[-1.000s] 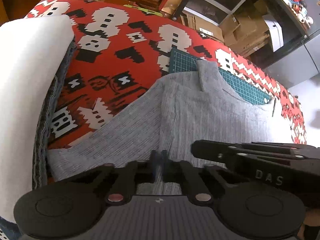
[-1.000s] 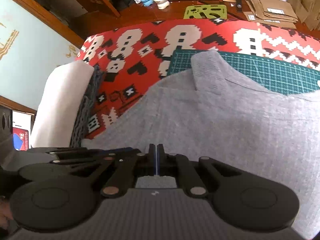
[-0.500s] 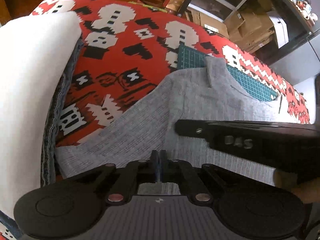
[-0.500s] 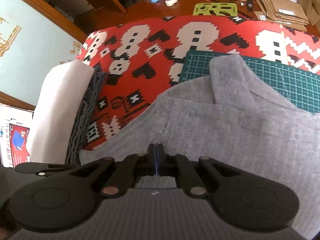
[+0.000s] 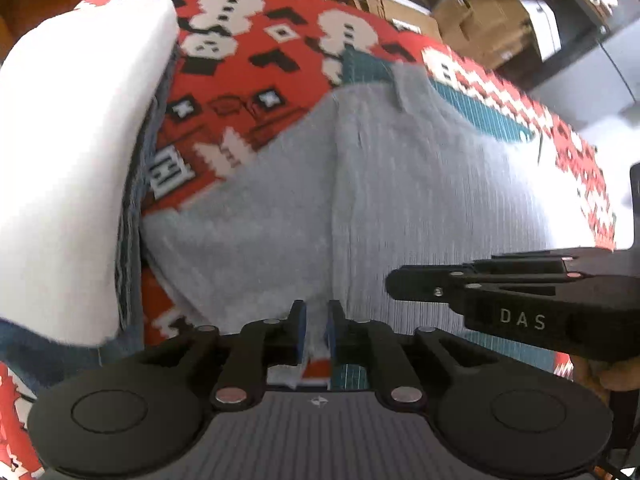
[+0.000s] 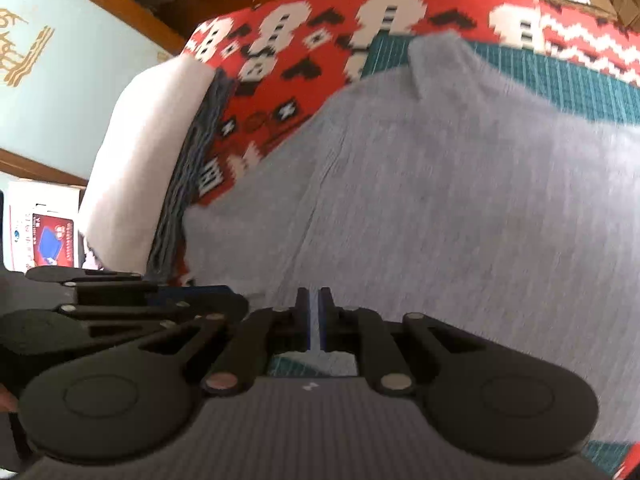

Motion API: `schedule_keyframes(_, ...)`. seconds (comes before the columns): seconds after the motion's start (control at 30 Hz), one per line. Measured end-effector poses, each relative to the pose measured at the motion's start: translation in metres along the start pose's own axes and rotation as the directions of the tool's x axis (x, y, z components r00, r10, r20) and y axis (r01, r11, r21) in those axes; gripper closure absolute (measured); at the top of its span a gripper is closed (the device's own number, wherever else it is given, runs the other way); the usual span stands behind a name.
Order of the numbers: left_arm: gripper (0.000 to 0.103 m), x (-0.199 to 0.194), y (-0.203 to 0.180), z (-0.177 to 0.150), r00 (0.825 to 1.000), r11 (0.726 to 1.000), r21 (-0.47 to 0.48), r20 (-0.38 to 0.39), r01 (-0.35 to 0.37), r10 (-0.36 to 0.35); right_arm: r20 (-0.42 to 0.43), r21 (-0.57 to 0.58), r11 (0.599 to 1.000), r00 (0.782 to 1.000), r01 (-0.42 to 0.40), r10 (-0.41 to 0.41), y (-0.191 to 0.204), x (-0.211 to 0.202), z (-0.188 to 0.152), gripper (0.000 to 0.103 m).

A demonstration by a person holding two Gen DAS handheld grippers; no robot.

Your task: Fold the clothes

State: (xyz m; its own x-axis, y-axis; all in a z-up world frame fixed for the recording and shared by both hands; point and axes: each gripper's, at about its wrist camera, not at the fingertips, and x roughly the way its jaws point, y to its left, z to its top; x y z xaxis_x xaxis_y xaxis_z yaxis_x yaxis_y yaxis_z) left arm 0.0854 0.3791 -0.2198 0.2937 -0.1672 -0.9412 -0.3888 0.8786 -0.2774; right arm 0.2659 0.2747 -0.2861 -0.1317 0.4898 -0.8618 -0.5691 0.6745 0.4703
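A grey ribbed garment (image 5: 420, 200) lies spread over the red patterned table cover (image 5: 256, 60), its collar at the far end. My left gripper (image 5: 317, 312) is at the garment's near hem with its jaws slightly parted; a strip of grey cloth shows loosely in the gap. The right gripper (image 5: 394, 282) reaches in from the right just above the cloth. In the right wrist view the right gripper (image 6: 315, 300) is shut on a thin edge of the grey garment (image 6: 460, 200), and the left gripper (image 6: 240, 306) sits close on its left.
A stack of folded clothes (image 5: 72, 160) with a white piece on top lies at the left, beside the garment's sleeve. A green cutting mat (image 5: 480, 114) shows under the garment's far side. Cardboard boxes (image 5: 472, 12) and shelves stand beyond the table.
The left jaws, shut half a second ago, now stand slightly apart. Both grippers have shifted along the near hem, and the views are blurred with motion.
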Motion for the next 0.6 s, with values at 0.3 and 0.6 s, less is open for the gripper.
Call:
schedule_keyframes(0.3,0.093,0.008,-0.004,-0.010,1.000,1.000,-0.003,0.003,-0.009,0.009,-0.004,-0.010,1.000,1.000,-0.014,0.014,0.009,0.007,-0.010,0.097)
schedule_keyframes(0.6,0.103,0.012,0.003,-0.017,0.997,0.997,0.021,0.013,-0.079,0.079,-0.026,-0.036,0.999,0.999,-0.020,0.019,0.021,0.024,-0.012,0.098)
